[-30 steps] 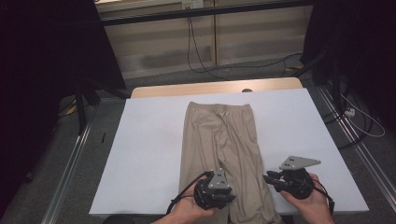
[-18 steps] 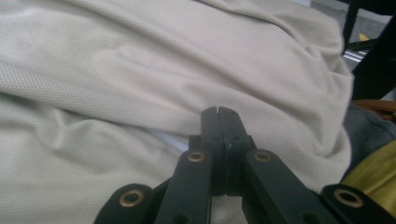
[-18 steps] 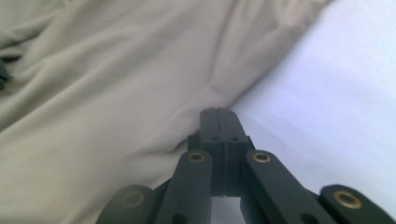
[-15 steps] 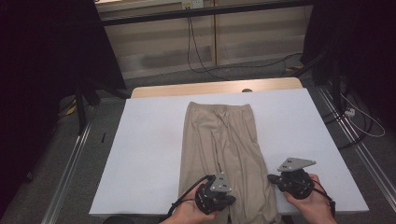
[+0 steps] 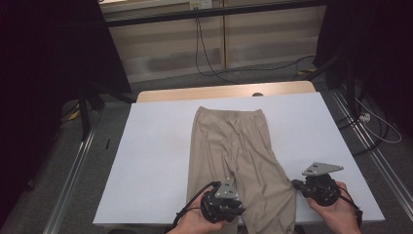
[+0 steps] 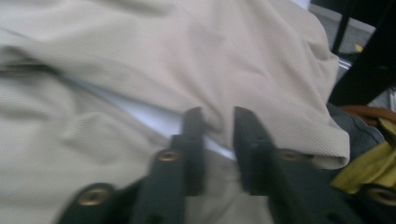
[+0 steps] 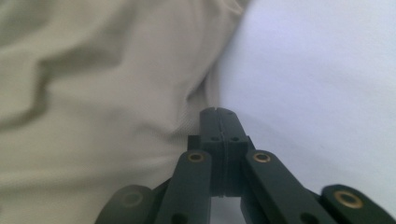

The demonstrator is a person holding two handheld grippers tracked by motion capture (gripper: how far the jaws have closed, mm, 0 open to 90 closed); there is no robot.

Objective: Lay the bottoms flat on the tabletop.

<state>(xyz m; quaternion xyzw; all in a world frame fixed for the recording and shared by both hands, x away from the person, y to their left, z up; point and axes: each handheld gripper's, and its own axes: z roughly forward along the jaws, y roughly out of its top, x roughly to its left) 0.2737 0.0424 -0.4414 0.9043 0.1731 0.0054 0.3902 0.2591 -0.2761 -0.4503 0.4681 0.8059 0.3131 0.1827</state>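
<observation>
Beige trousers (image 5: 234, 146) lie flat on the white table (image 5: 151, 161), waistband far, legs toward me. My left gripper (image 5: 234, 207) rests on the near end of the legs. Its jaws (image 6: 218, 116) have just been opening and stand a little apart, with a fold of trouser cloth (image 6: 261, 70) at the gap and the pads not pressing it. My right gripper (image 5: 295, 184) is at the outer edge of the right leg. In the right gripper view its jaws (image 7: 218, 112) are closed together, pinching the hem edge of the cloth (image 7: 107, 93), which wrinkles toward the tips.
The white table top (image 7: 317, 70) lies bare to the right of the trousers. A wooden strip (image 5: 219, 91) runs along the table's far edge. Metal rails (image 5: 73, 165) flank the table, and cables (image 5: 375, 126) lie on the floor at the right.
My right gripper has slid a little to the right, and the right leg's edge has come with it. My left gripper has barely moved.
</observation>
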